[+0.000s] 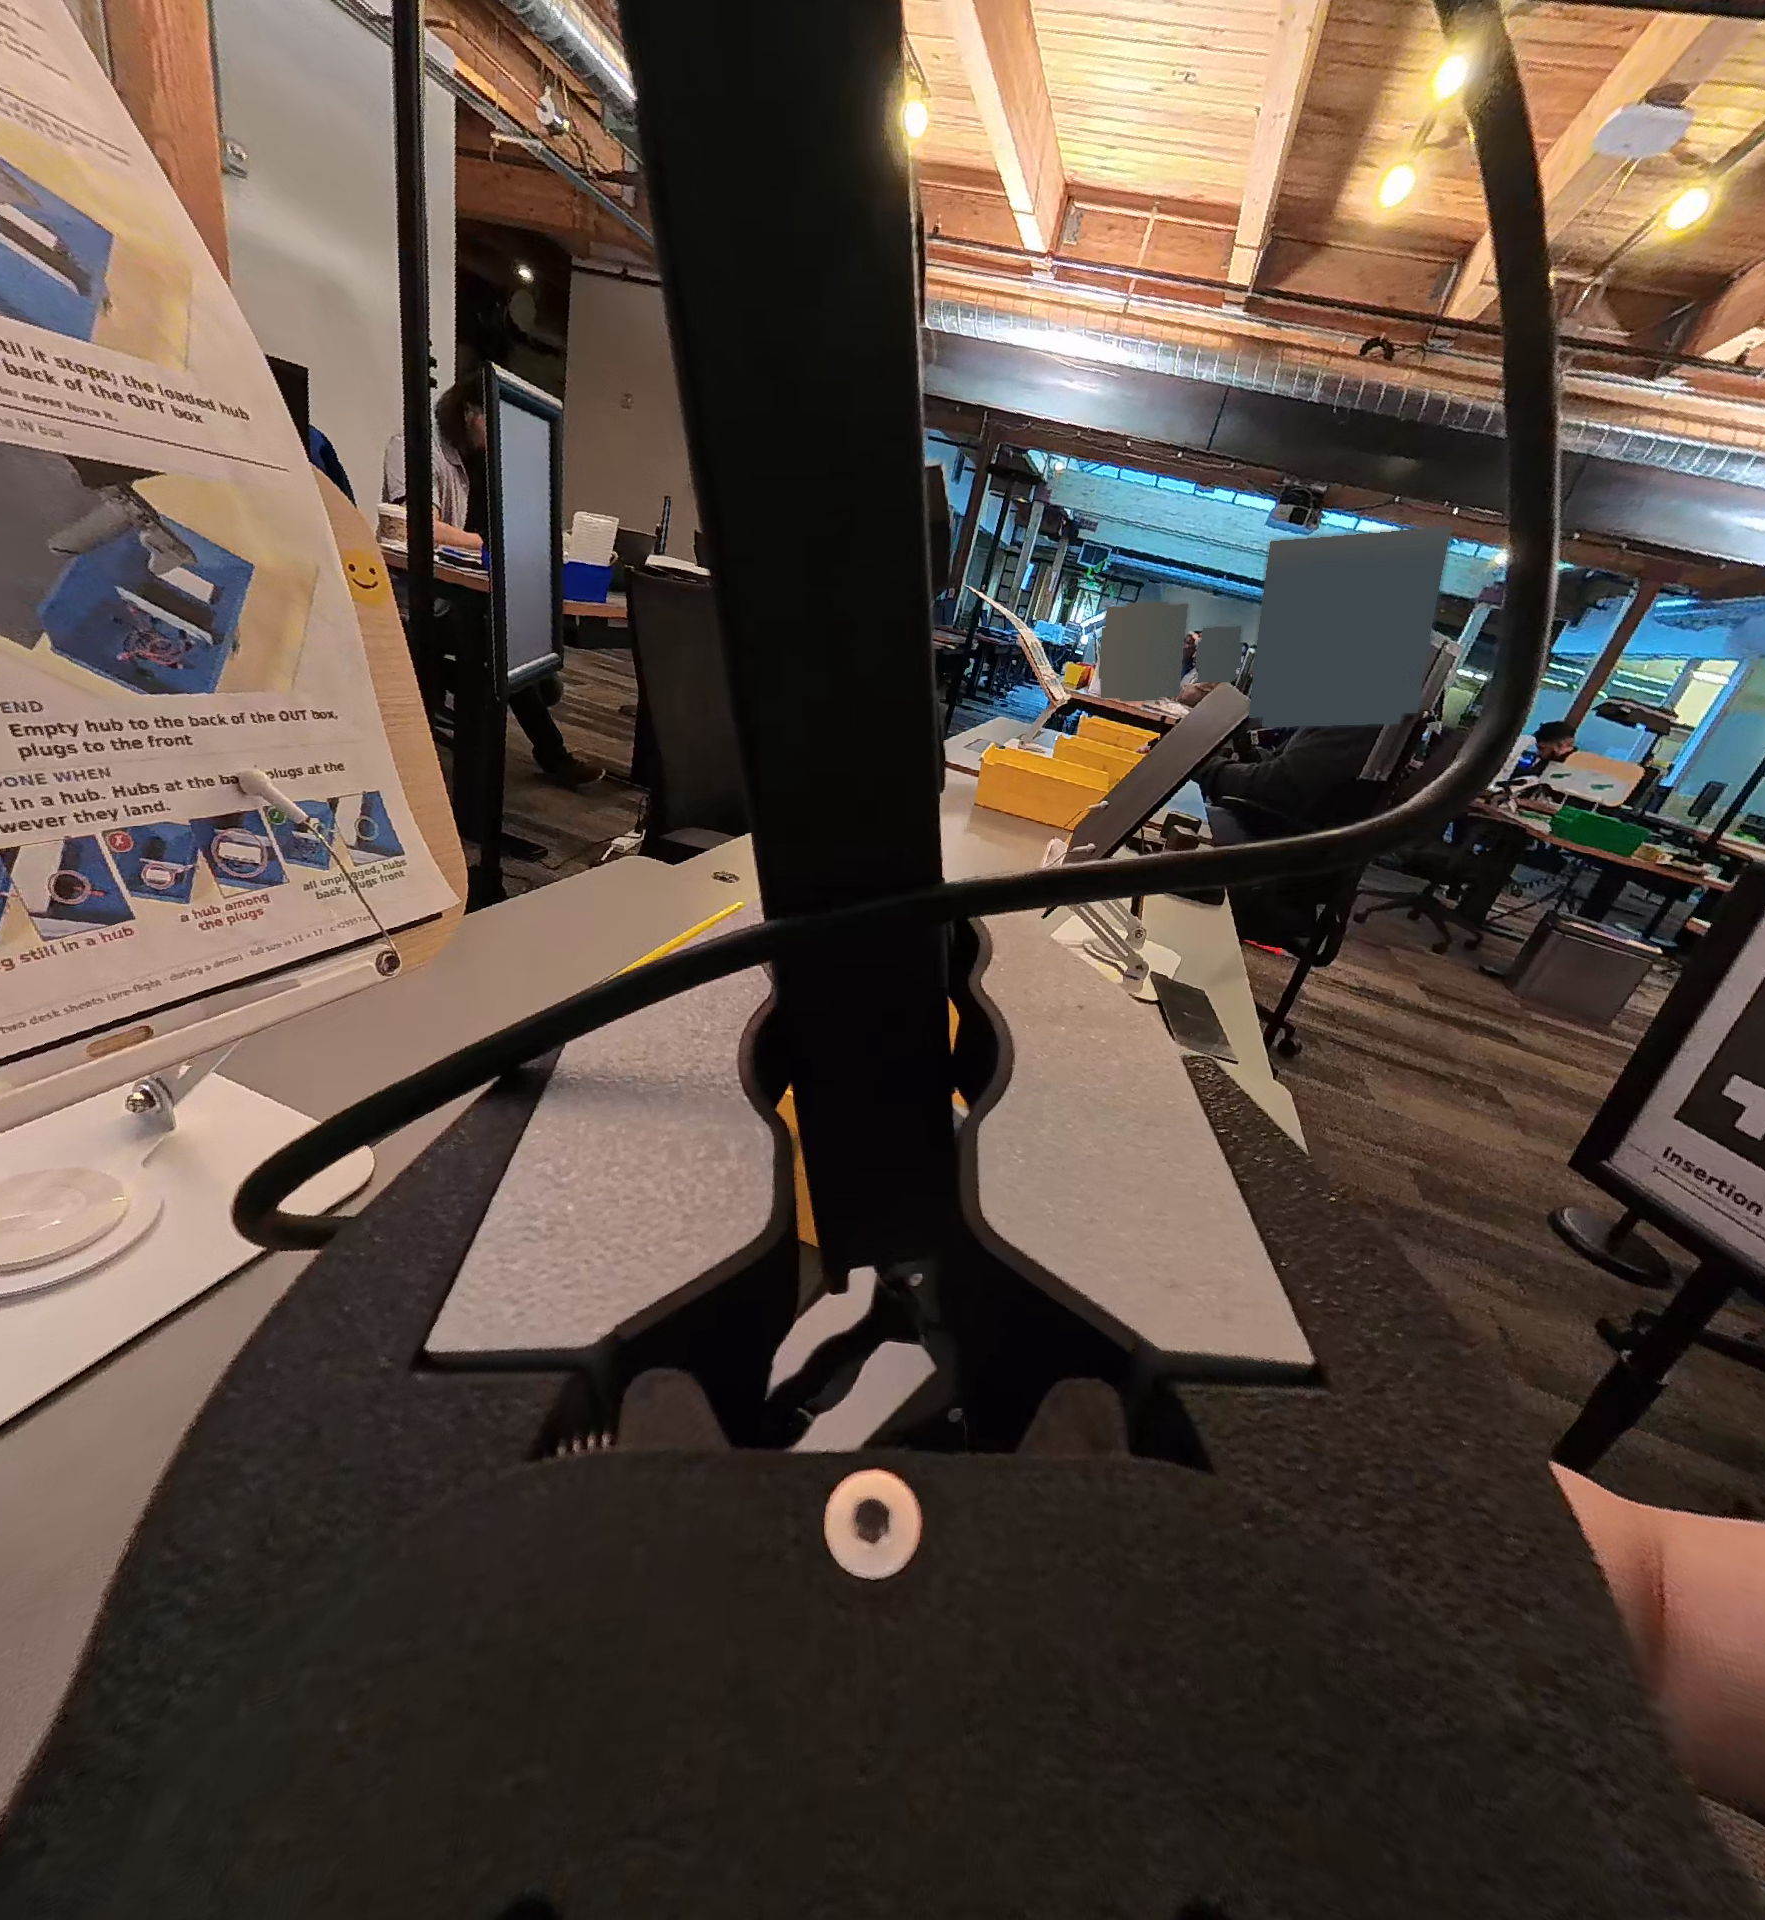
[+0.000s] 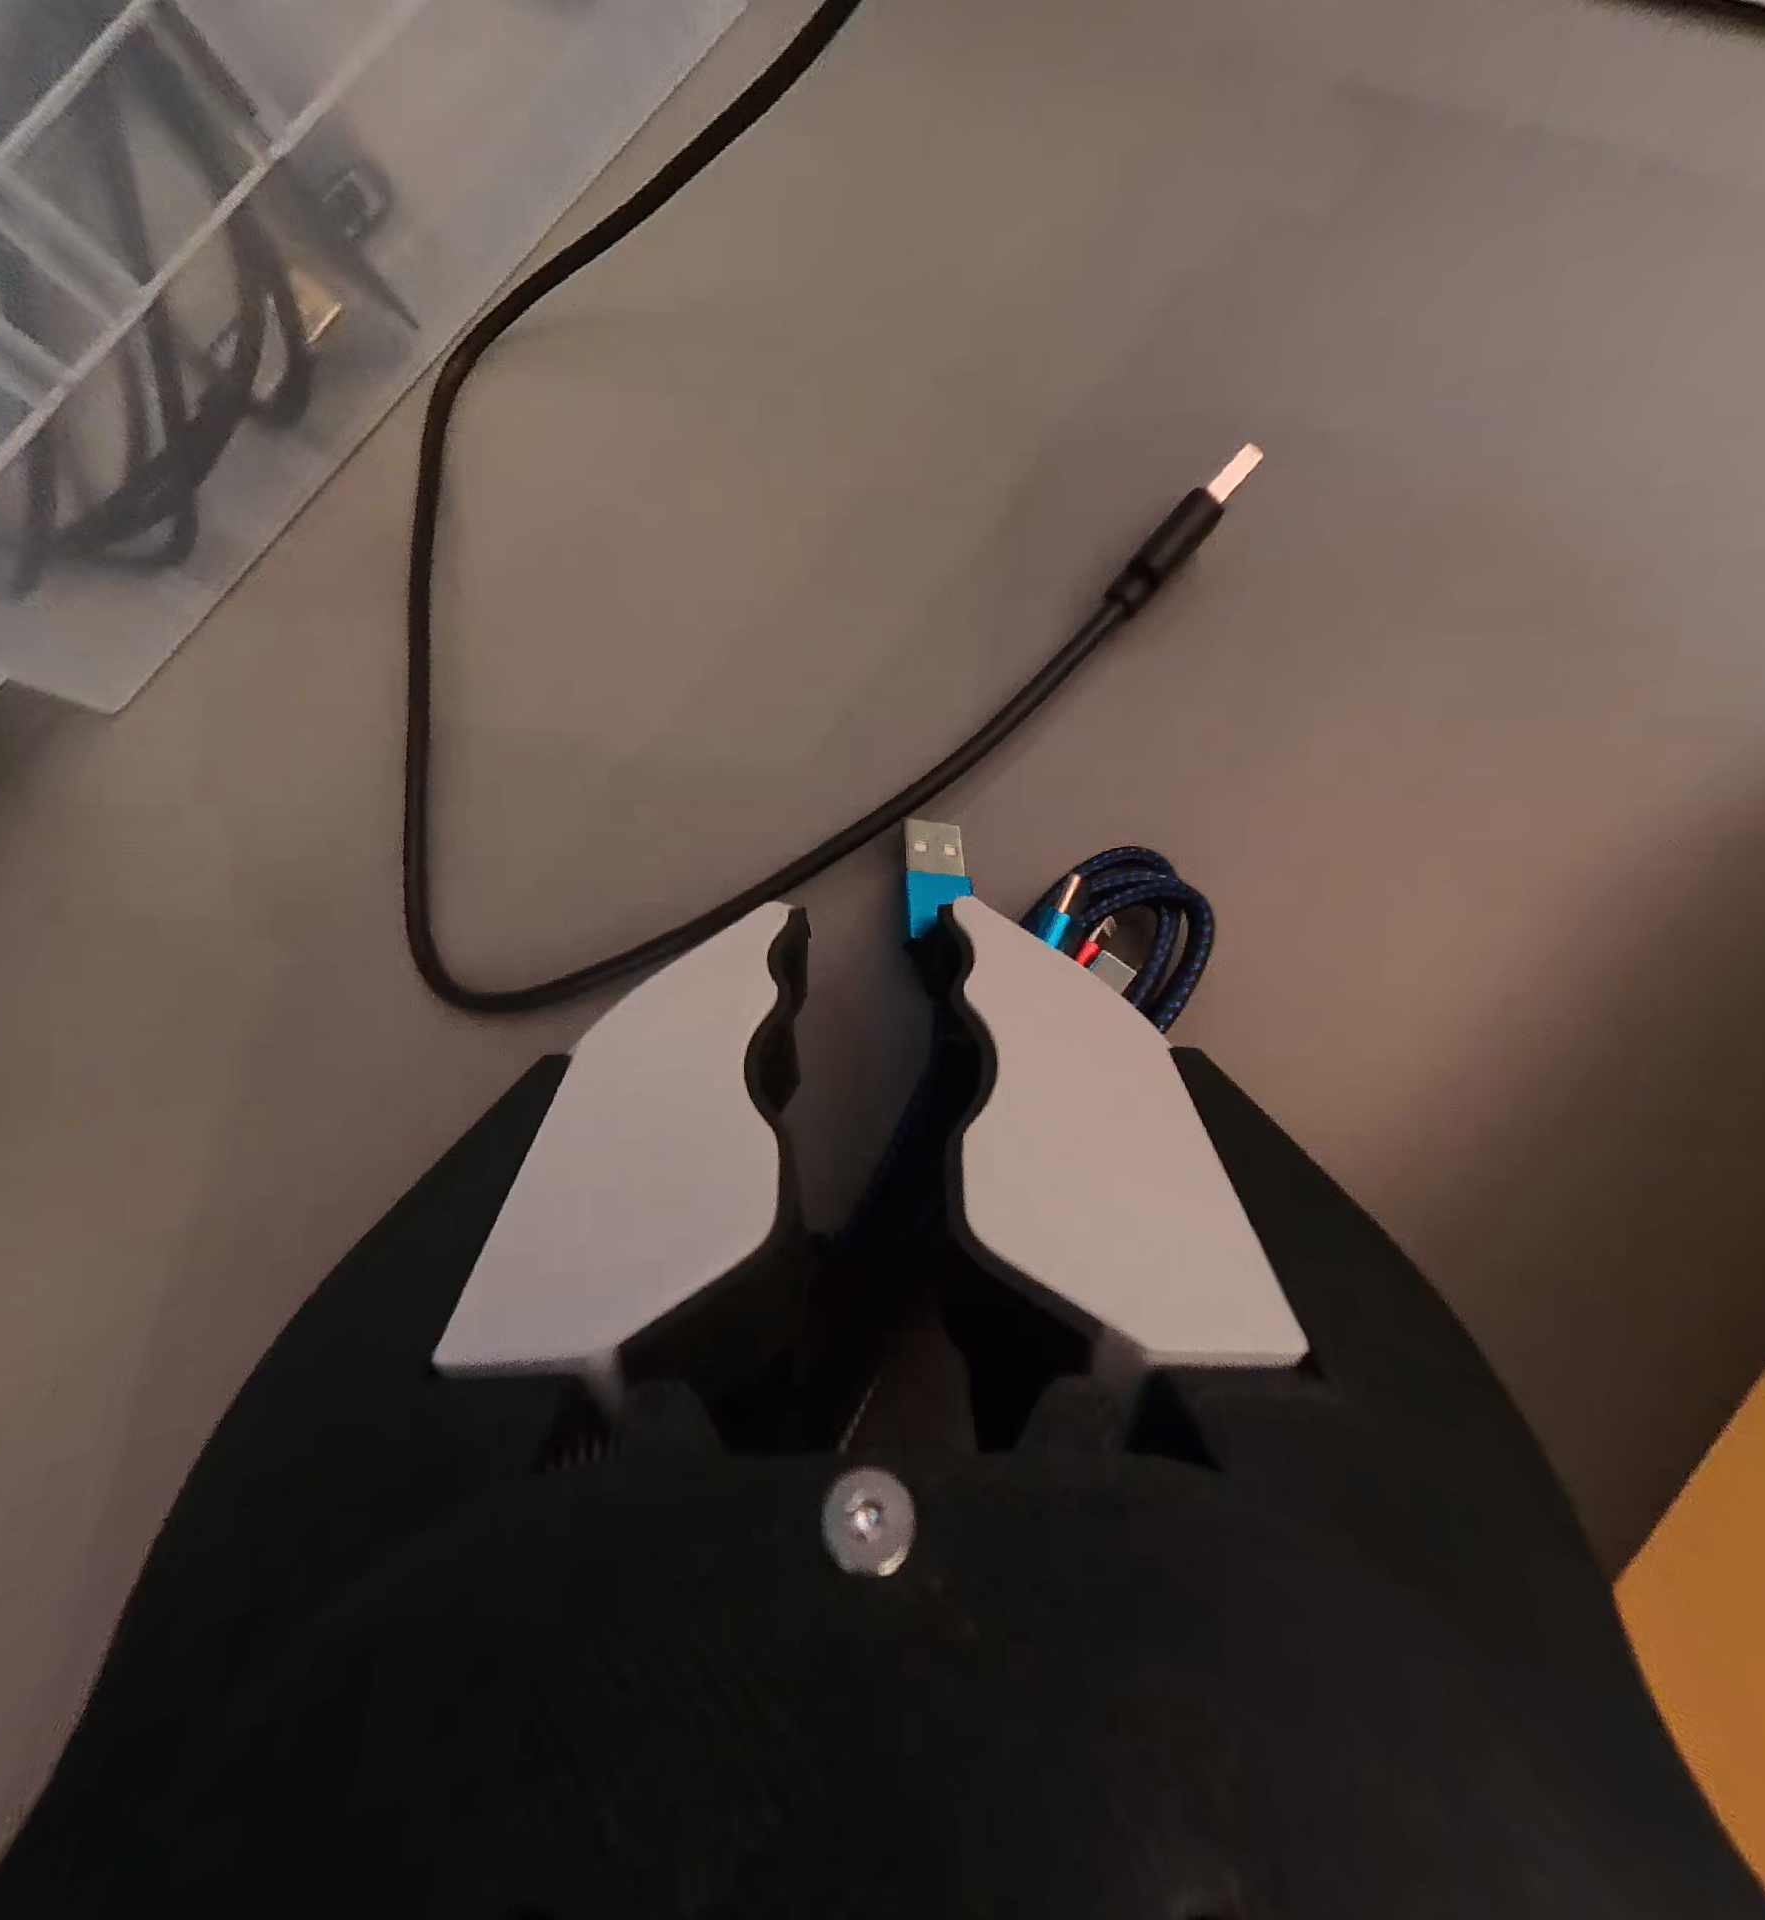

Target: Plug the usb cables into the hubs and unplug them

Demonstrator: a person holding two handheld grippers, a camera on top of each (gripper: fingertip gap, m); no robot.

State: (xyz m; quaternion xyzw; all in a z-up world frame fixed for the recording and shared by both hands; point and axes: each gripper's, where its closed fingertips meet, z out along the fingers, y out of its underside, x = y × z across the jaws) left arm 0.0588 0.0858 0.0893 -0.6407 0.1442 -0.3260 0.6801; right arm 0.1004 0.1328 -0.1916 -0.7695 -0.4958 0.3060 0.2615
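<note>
In the left wrist view my left gripper (image 1: 873,997) is shut on a long black hub (image 1: 805,520) and holds it upright above the table. The hub's black cable (image 1: 1522,520) loops down from the top right and across the fingers to the left. In the right wrist view my right gripper (image 2: 876,914) is open, low over the grey table (image 2: 1377,312). A blue USB plug (image 2: 935,883) of a coiled blue braided cable (image 2: 1158,925) lies at the right fingertip, not gripped. A black cable (image 2: 421,623) with a silver plug (image 2: 1226,483) lies ahead.
A clear plastic bin (image 2: 130,312) holding black cables stands at the upper left of the right wrist view. An instruction sheet on a stand (image 1: 130,623) is at the left, a framed sign (image 1: 1740,1091) at the right. A yellow piece (image 1: 795,1143) shows behind the hub. People sit at far desks. One gripper's finger ends stand about 30 centimetres off the other's.
</note>
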